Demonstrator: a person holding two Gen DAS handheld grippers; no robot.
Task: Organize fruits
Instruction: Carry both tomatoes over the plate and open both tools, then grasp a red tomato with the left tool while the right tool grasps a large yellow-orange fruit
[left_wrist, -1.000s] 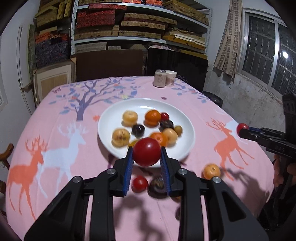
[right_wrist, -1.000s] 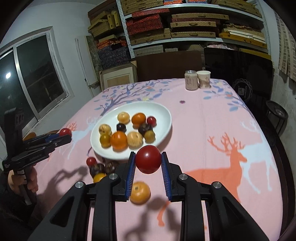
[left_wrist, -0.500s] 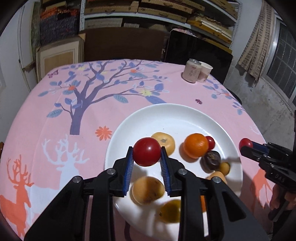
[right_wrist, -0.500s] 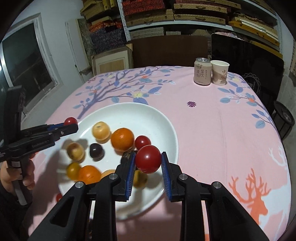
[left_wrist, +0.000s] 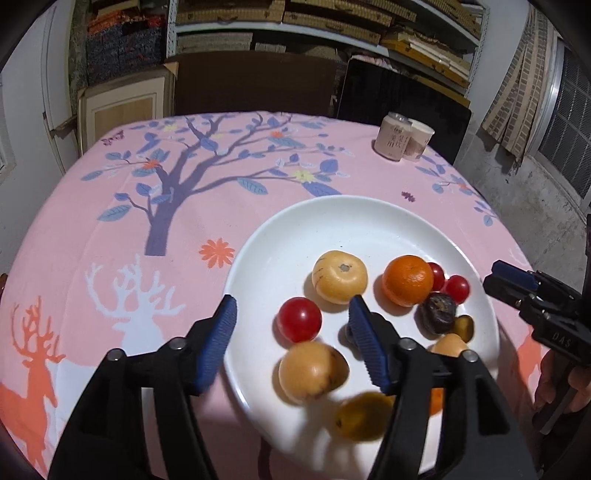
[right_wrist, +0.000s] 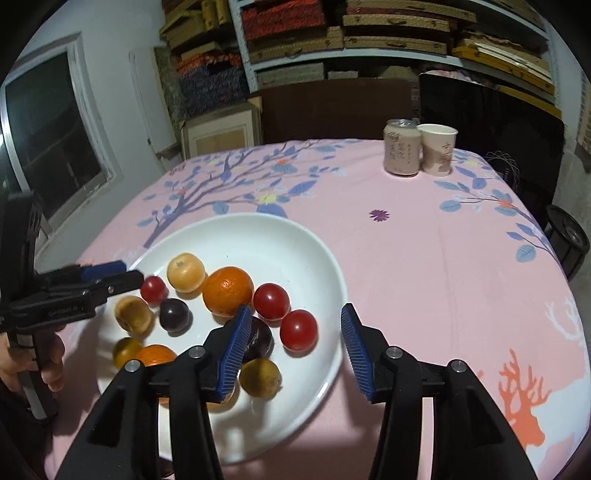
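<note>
A white plate (left_wrist: 369, 218) (right_wrist: 258, 232) on the pink tablecloth holds several fruits: an orange (left_wrist: 407, 280) (right_wrist: 228, 291), yellow-brown fruits (left_wrist: 340, 277), dark plums (left_wrist: 438, 313) and red tomatoes. My left gripper (left_wrist: 291, 328) is open over the plate's near left part; a red tomato (left_wrist: 299, 319) lies on the plate between its fingers. My right gripper (right_wrist: 293, 339) is open over the plate's near right part; a red tomato (right_wrist: 298, 329) lies on the plate between its fingers. Each gripper shows at the edge of the other's view.
A drink can (right_wrist: 402, 151) and a paper cup (right_wrist: 438, 149) stand at the table's far right. A dark chair back and a black panel stand behind the table. Shelves of boxes fill the back wall. A window is at the side.
Both grippers have opened and let their red tomatoes go onto the plate. Both have moved forward and lower over the plate.
</note>
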